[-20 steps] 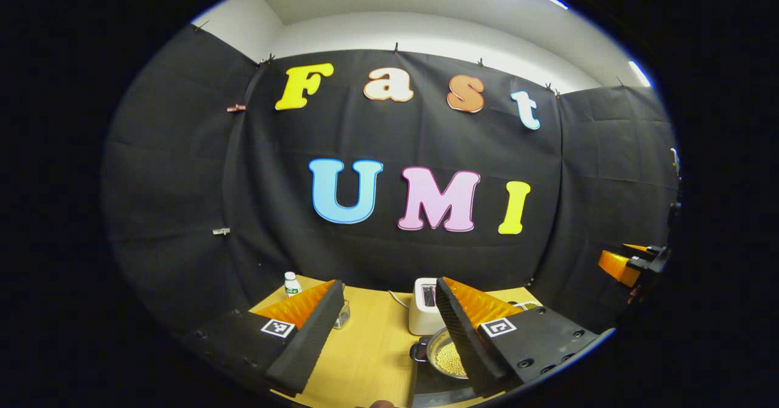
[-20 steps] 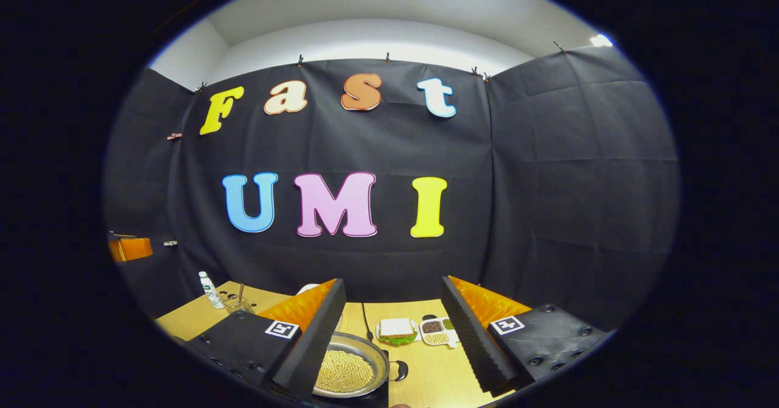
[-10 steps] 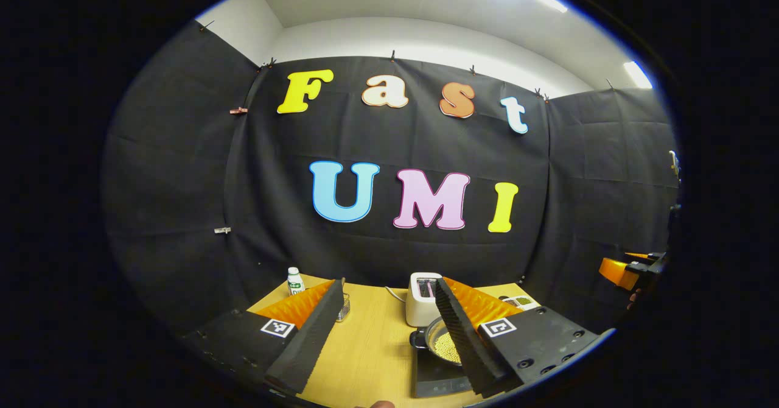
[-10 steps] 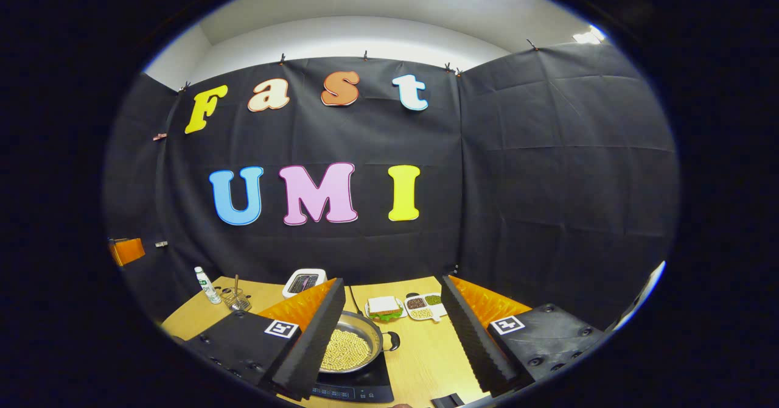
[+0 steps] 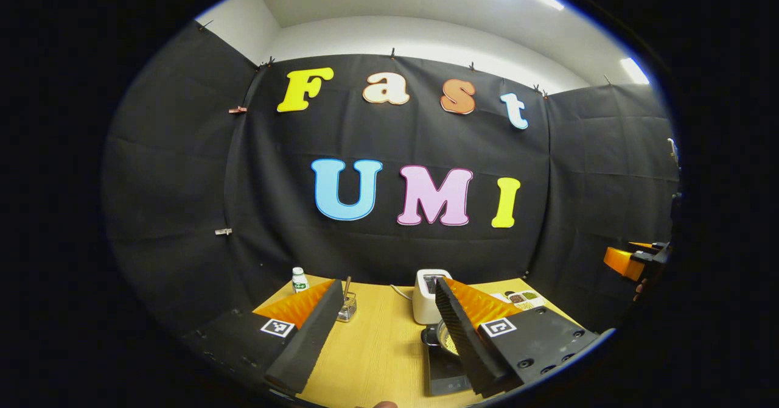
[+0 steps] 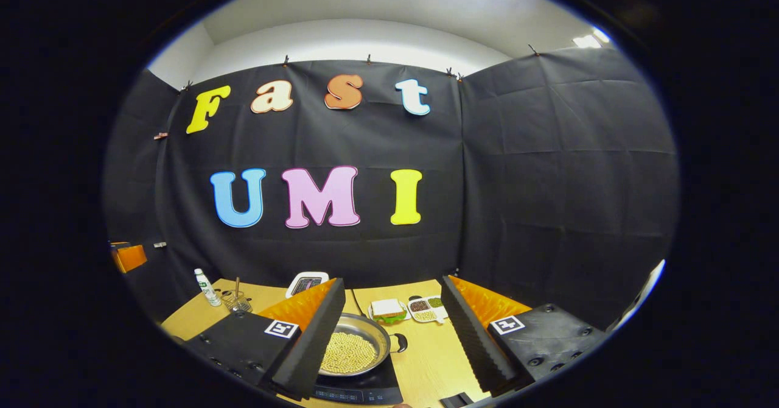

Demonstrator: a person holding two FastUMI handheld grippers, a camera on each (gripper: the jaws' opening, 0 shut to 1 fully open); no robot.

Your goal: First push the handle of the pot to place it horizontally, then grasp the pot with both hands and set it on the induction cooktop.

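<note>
Both tongs stand wide apart and hold nothing: the left tongs (image 5: 383,335) hang above bare wood in the left gripper view, and the right tongs (image 6: 389,335) hang above the near side of the tabletop in the right gripper view. Between and under the right tongs' fingers sits the shallow round steel pot filled with pale yellow beans (image 6: 353,352), resting on the flat black induction cooktop (image 6: 365,386) near the front edge of the light wooden tabletop (image 6: 426,359); the pot's small black loop handle (image 6: 400,342) points to the right, level with the rim. In the left gripper view the pot (image 5: 444,337) and cooktop (image 5: 444,371) are partly hidden behind the right-hand finger. Along the far edge stand a white toaster (image 5: 429,295), a small white bottle with a green label (image 5: 299,280), a wire basket holding a stick (image 5: 347,307), a plate with a sandwich (image 6: 386,310) and a white divided dish of beans (image 6: 426,310). Open wood lies to the right of the cooktop.
</note>
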